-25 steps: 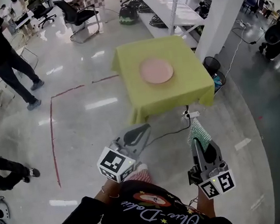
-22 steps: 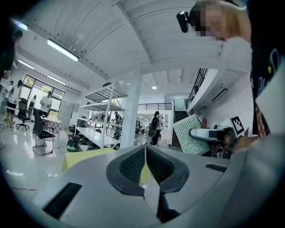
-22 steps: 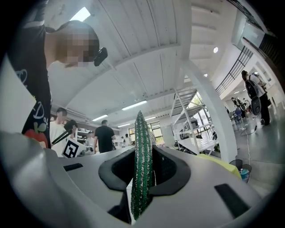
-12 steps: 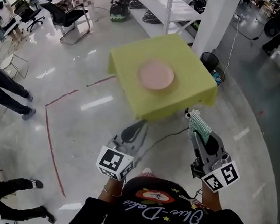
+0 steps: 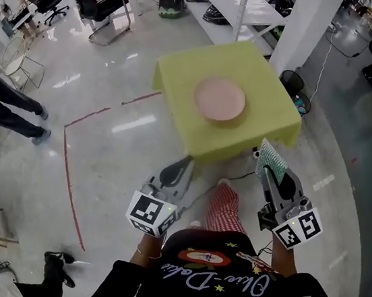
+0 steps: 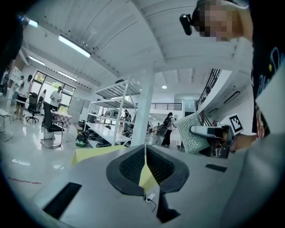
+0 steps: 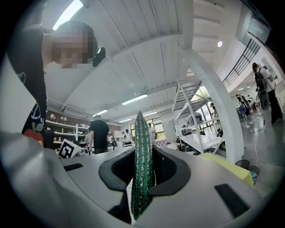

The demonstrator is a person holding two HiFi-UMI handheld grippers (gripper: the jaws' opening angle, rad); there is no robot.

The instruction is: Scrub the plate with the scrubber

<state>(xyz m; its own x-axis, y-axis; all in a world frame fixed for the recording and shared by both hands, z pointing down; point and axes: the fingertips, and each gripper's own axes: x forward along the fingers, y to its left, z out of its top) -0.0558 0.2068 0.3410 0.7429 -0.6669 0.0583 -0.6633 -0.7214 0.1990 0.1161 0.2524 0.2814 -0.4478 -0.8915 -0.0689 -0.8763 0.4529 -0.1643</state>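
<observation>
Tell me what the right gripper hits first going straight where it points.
Open floor, then probably the near side of the yellow-green table; the scrubber held in the right gripper would touch first. Its own view shows the table off right, so it may miss.

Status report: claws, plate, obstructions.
Left claw shut, empty. Right claw shut on scrubber. Plate on green table, ahead of both claws. Cable on floor before table.

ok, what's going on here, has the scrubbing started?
Not yet. A person holds a gripper in each hand, short of the table with the yellow-green cloth. The right gripper is shut on a green scrubber; the left gripper is shut and empty. The pink plate lies alone on the table, ahead of both grippers, and neither touches it.
</observation>
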